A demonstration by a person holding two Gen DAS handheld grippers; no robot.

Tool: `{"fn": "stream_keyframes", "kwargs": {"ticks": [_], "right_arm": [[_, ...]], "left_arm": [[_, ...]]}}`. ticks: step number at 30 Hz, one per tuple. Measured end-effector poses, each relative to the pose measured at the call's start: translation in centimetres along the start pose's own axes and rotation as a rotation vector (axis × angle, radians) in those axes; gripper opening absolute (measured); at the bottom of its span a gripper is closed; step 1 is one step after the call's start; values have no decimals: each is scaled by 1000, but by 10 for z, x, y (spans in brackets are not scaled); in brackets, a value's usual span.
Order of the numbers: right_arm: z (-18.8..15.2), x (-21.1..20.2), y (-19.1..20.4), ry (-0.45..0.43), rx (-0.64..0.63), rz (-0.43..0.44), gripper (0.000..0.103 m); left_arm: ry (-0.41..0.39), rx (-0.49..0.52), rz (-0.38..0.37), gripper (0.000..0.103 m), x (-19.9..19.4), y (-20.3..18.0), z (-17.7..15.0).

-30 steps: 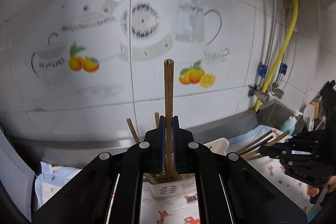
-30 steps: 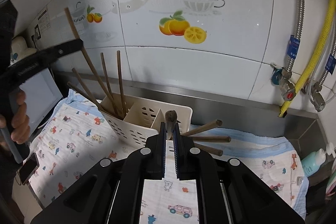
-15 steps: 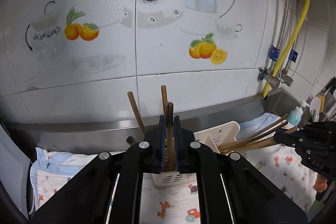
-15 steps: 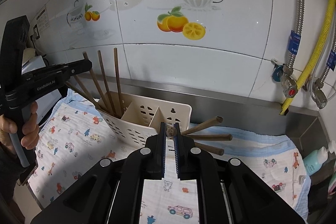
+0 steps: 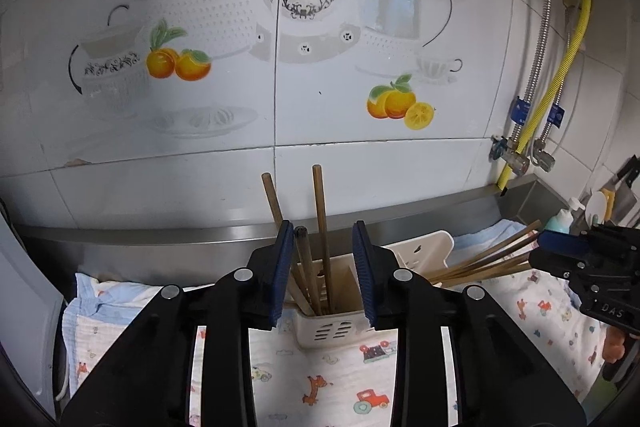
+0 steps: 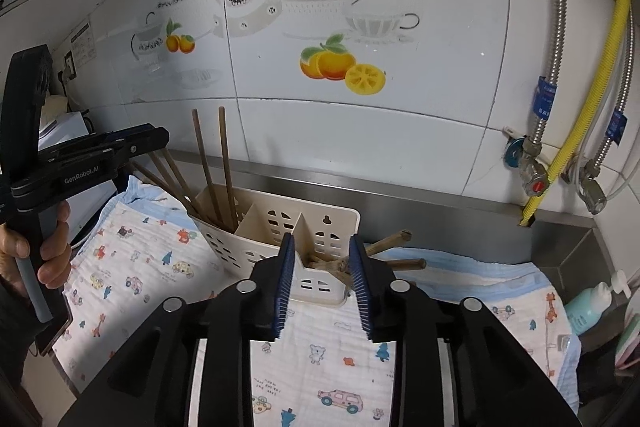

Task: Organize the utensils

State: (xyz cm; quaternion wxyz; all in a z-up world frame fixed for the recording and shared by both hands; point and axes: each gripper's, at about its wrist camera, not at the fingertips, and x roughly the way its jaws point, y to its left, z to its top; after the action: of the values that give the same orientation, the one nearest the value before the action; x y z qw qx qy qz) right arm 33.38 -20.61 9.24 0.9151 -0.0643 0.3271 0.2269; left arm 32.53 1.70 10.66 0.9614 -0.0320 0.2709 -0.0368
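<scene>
A cream plastic utensil holder with several compartments stands on a printed cloth. Several brown chopsticks stand in its left compartment; more chopsticks stick out of its right compartment. My left gripper is open just above the left compartment, with a chopstick top standing free between its pads. My right gripper is open over the right compartment, empty. Each gripper shows in the other's view: the right one in the left wrist view, the left one in the right wrist view.
A white tiled wall with teapot and orange decals stands behind. A steel ledge runs along it. Yellow hose and valves are at the right. A teal soap bottle stands at the far right. The cartoon-print cloth covers the counter.
Both grippers have opened. The left one lowered and let its chopstick go into the left compartment; the right one let its chopstick go into the right compartment.
</scene>
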Motion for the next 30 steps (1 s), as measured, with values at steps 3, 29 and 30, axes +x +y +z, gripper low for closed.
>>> {"fn": "stream_keyframes", "kwargs": {"ticks": [3,29,30], "right_arm": [[-1,-9,3,-14,-2,-6,36],[-51,-64,42,-68,3,-27,69],[-53,-67,44,-73,2,-30,70]], "left_arm": [[-11,-4,7,46,-9,1,-2],[-49,35,94,91,-87,6,-62],[-47,27,88,92,-89,7,-64]]}}
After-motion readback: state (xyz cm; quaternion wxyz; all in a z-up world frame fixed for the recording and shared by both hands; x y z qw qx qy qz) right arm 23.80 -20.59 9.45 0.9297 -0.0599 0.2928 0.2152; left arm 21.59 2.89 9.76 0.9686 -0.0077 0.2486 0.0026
